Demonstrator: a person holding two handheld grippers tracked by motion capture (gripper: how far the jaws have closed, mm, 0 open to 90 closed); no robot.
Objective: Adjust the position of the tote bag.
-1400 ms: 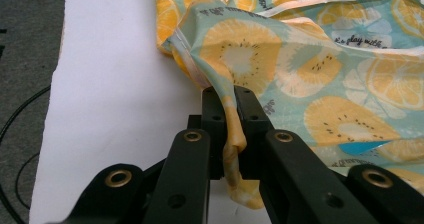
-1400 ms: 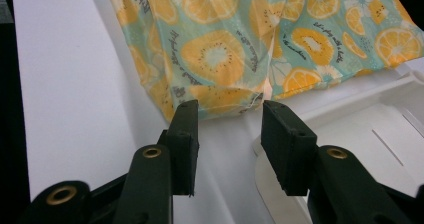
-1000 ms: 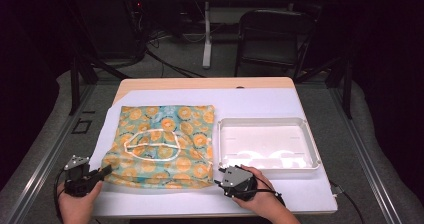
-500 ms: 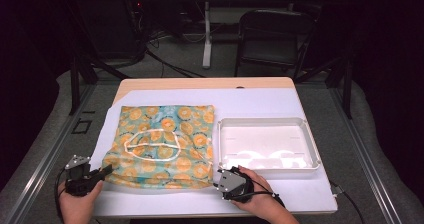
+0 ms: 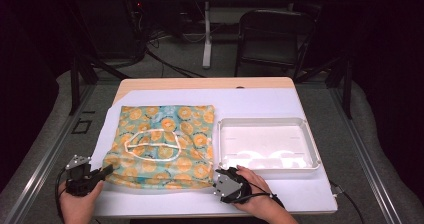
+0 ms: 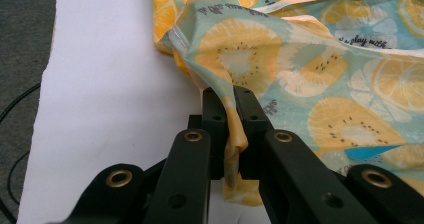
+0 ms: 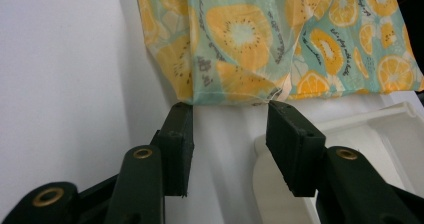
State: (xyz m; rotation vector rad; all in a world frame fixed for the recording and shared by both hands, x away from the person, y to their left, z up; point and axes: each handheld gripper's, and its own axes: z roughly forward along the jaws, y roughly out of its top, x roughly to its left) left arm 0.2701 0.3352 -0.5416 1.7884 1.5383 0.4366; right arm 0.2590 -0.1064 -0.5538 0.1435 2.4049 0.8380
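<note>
Where pinched, cloth [image 6: 300,59] (corner) clawward

Both grippers black: left gripper [image 5: 102,172], right gripper [image 5: 218,178]. Brass-ringed screw holes on the linkages. Grey three-cornered top plates, black trailing cables.

Dark room, grey carpet floor [image 5: 45,134], black chair [image 5: 272,36] behind white-topped table [image 5: 260,101].
</note>
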